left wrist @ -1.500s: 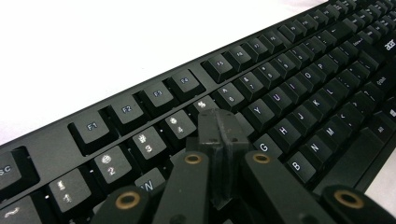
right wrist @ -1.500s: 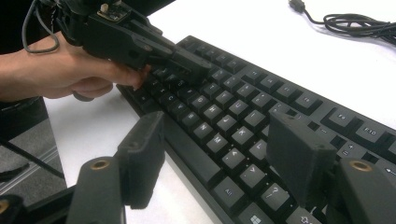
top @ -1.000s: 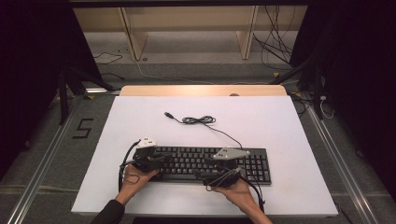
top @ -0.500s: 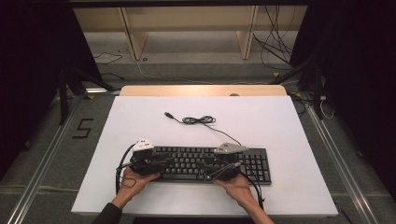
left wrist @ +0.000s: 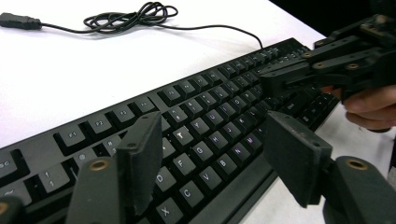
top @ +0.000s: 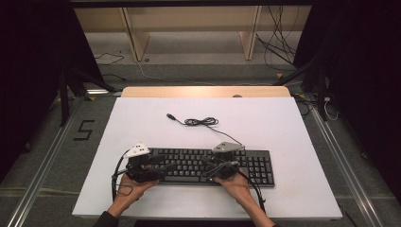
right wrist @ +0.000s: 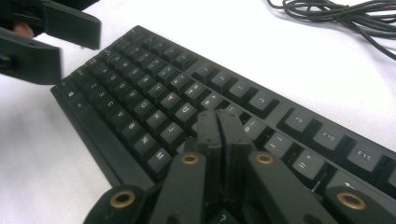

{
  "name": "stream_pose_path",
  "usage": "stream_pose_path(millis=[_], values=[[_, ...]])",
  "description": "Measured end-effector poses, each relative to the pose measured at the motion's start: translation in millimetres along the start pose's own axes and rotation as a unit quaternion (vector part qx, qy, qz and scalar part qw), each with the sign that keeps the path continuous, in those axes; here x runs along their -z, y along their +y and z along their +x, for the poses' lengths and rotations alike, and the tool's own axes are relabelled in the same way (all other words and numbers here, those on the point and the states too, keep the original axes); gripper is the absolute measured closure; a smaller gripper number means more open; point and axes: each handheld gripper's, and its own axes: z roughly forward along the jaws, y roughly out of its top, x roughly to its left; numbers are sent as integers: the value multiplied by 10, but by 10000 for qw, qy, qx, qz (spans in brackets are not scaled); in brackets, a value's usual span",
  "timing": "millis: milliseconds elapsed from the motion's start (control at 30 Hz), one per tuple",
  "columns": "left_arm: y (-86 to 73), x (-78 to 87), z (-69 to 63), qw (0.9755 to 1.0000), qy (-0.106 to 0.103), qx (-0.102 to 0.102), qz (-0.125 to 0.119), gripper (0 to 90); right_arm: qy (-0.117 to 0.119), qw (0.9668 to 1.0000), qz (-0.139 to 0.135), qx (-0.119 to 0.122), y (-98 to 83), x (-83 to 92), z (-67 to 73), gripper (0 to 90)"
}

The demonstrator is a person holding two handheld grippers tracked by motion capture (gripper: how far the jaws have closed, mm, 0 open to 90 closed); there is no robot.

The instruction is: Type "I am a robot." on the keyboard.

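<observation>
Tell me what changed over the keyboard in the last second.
The left gripper has just opened its jaws above the keys, nothing between them. The right gripper has closed its jaws together, empty, over the keyboard. Keyboard and coiled cable stayed put.

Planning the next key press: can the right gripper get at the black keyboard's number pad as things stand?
Probably yes. The right gripper, jaws shut, hovers over the black keyboard mid-keys; the number pad beside it lies uncovered, and the left gripper is at the other end.
</observation>
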Motion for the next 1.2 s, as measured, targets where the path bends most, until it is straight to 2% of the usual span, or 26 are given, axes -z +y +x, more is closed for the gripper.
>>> stream_pose_path(millis=[233, 533, 1200], values=[[-54, 99, 1, 9999, 46, 33, -145, 321, -95, 9999, 112, 10, 38, -109, 13, 900], [-92, 163, 5, 9998, 81, 22, -205, 297, -235, 9995, 231, -29, 41, -198, -7, 900], [-142, 220, -4, 9994, 100, -6, -316, 266, -241, 9992, 327, -35, 33, -237, -12, 900]])
